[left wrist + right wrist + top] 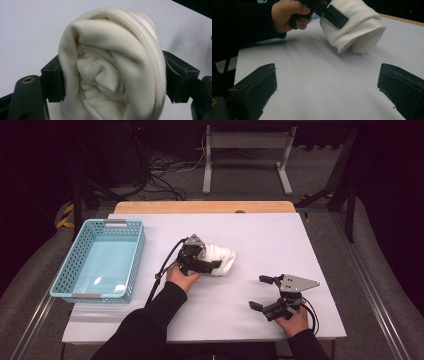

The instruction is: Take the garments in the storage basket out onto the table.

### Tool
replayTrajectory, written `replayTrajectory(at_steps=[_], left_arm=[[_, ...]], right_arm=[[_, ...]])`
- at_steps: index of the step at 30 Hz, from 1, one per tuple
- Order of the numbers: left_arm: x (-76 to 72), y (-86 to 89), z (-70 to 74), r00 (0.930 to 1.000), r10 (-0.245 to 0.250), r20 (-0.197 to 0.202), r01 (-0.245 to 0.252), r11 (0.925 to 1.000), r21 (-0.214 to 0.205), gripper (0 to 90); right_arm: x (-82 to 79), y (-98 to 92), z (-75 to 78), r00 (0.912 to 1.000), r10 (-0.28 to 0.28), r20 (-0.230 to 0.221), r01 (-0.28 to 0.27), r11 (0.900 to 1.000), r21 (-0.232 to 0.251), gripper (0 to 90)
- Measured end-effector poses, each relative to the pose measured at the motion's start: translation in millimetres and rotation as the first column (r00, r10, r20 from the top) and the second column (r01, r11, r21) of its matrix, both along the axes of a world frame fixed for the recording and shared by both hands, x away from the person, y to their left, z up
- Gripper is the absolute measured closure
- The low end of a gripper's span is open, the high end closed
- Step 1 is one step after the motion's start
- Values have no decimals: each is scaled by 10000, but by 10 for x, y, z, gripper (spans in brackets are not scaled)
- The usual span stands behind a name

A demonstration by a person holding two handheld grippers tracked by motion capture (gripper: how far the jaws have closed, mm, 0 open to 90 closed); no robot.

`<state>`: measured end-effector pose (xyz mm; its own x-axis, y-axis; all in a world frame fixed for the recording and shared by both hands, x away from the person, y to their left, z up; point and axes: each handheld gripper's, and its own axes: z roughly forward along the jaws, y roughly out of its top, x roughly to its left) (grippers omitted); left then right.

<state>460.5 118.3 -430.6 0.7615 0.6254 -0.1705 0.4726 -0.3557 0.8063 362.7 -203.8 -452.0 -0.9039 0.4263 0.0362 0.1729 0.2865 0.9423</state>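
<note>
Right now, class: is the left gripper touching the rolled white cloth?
Touching. In the left gripper view, the left gripper has both pads pressed into the sides of the rolled white cloth.

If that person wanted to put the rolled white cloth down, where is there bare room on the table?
The blue basket at the table's left is empty. Bare white tabletop lies beyond the rolled cloth toward the far edge, and between the basket and the left gripper. The near right corner is crowded by the right gripper.
</note>
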Motion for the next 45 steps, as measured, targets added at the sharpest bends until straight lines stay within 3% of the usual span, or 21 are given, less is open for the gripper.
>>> replayTrajectory(at_steps=[7, 12, 20, 23, 34, 45], left_arm=[[65, -9, -110, 9998, 105, -163, -95, 9982, 597, 161], [61, -14, -106, 9999, 99, -45, -96, 9977, 667, 124], [37, 13, -33, 9995, 172, 276, -183, 9991, 387, 35], [28, 30, -3, 9994, 185, 308, -188, 9998, 96, 8], [-73, 89, 181, 9956, 236, 912, -198, 9989, -423, 1], [-170, 120, 318, 9912, 113, 1320, -45, 9987, -512, 2]], right_arm=[[1, -1, 0, 10000, 0, -7, 0, 10000, 13, 32], [2, -1, -1, 10000, 4, -18, -4, 10000, 15, 32], [2, -1, -1, 10000, 7, -35, -7, 10000, 16, 32], [3, -2, -1, 10000, 13, -40, -13, 10000, 21, 32], [4, -1, -1, 10000, 21, -30, -21, 10000, 40, 31], [2, -1, -1, 10000, 32, -28, -31, 10000, 39, 31]])
